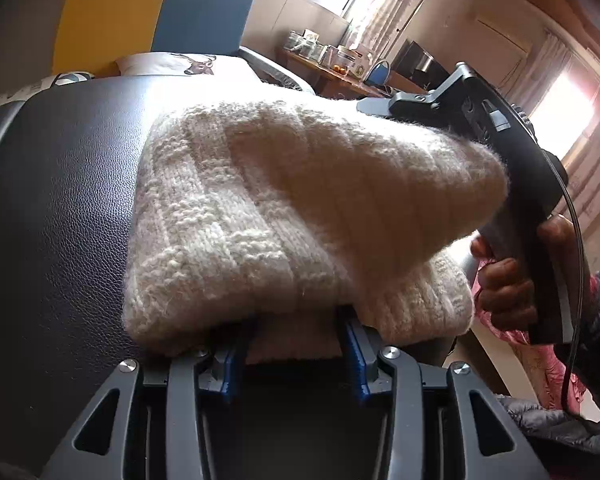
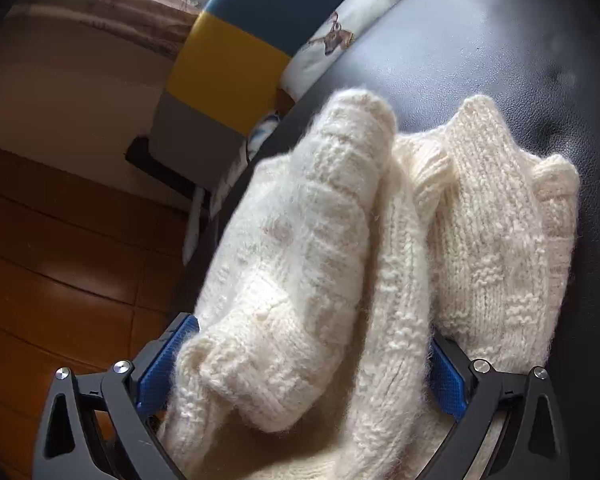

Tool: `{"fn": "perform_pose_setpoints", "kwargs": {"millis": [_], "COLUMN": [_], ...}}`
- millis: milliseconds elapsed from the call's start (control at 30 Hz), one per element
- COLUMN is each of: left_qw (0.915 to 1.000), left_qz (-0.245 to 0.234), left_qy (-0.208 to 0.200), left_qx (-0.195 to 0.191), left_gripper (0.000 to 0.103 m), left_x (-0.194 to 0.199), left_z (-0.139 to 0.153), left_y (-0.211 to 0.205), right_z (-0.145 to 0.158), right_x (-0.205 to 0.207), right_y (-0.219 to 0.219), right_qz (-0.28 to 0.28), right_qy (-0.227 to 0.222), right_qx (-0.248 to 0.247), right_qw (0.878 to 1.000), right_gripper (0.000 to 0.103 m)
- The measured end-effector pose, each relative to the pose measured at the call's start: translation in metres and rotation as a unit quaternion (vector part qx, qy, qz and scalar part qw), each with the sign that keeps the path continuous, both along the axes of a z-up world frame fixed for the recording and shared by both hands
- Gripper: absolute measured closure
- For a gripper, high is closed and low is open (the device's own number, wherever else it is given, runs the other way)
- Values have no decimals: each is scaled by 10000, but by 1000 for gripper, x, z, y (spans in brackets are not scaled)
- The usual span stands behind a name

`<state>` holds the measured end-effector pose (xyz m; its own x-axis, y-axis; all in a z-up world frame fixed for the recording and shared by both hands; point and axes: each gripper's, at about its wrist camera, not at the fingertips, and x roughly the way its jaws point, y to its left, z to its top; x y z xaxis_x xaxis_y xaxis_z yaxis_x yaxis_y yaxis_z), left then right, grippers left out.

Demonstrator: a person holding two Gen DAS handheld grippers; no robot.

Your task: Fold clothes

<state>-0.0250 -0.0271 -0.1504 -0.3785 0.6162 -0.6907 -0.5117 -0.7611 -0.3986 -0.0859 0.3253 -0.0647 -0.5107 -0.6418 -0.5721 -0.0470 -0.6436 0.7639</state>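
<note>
A cream chunky-knit sweater (image 1: 284, 208) lies folded in thick layers on a black leather surface (image 1: 60, 200). My left gripper (image 1: 296, 340) sits at the sweater's near edge. Its blue pads (image 1: 356, 356) are closed on a lower knit layer, and the top fold hides the tips. My right gripper (image 2: 312, 332) stands wide open, with the bulky sweater (image 2: 300, 260) lying loosely between its blue pads (image 2: 164, 360). In the left wrist view a hand (image 1: 508, 280) holds that gripper at the sweater's right end, and one dark finger (image 1: 374, 107) shows above the knit.
A yellow and teal headboard (image 1: 140, 12) and a deer-print pillow (image 1: 180, 63) lie beyond the leather surface (image 2: 480, 40). A cluttered desk (image 1: 340, 68) stands at the back. Wooden floor (image 2: 60, 260) shows past the surface's edge. A pink garment (image 1: 540, 360) and a dark puffer jacket (image 1: 548, 420) lie at the right.
</note>
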Motion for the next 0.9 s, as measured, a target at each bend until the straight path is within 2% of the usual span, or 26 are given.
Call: {"fn": "perform_pose_setpoints", "kwargs": {"millis": [100,133,200,233,267,367,467,600,700,800,900], "left_qw": [10000,10000,10000,10000,9999,9999,9998,9990,9986,9986,9982], "left_qz": [-9,-9,-12,-14,-12,43,68,28,83,21,-143], "left_qy": [5,13,36,48,53,21,28,105,101,42,-52], "left_qx": [-9,-20,-54,-82,-112,-137,-174,-438,-509,-536,-585], "left_gripper": [61,61,61,61,61,61,61,61,61,61,61], "left_x": [1,2,3,3,2,-1,0,4,6,5,6], "left_z": [0,0,0,0,0,2,4,6,5,7,10], "left_y": [1,2,4,5,7,9,11,20,25,26,26], "right_z": [5,6,5,5,5,13,44,96,111,74,8], "right_x": [0,1,2,2,2,2,-4,20,22,47,68], "right_y": [-16,-20,-25,-26,-26,-18,-22,-13,-15,15,42], "right_qz": [143,110,32,1,-18,95,278,521,529,95,-268], "right_qy": [15,77,127,155,175,336,634,1219,1558,1124,341], "right_qx": [424,559,864,1007,1002,1145,1310,1356,1399,1244,871], "right_qw": [9990,9983,9962,9948,9948,9928,9890,9818,9764,9858,9953], "right_gripper": [0,4,26,55,68,74,77,77,77,77,77]}}
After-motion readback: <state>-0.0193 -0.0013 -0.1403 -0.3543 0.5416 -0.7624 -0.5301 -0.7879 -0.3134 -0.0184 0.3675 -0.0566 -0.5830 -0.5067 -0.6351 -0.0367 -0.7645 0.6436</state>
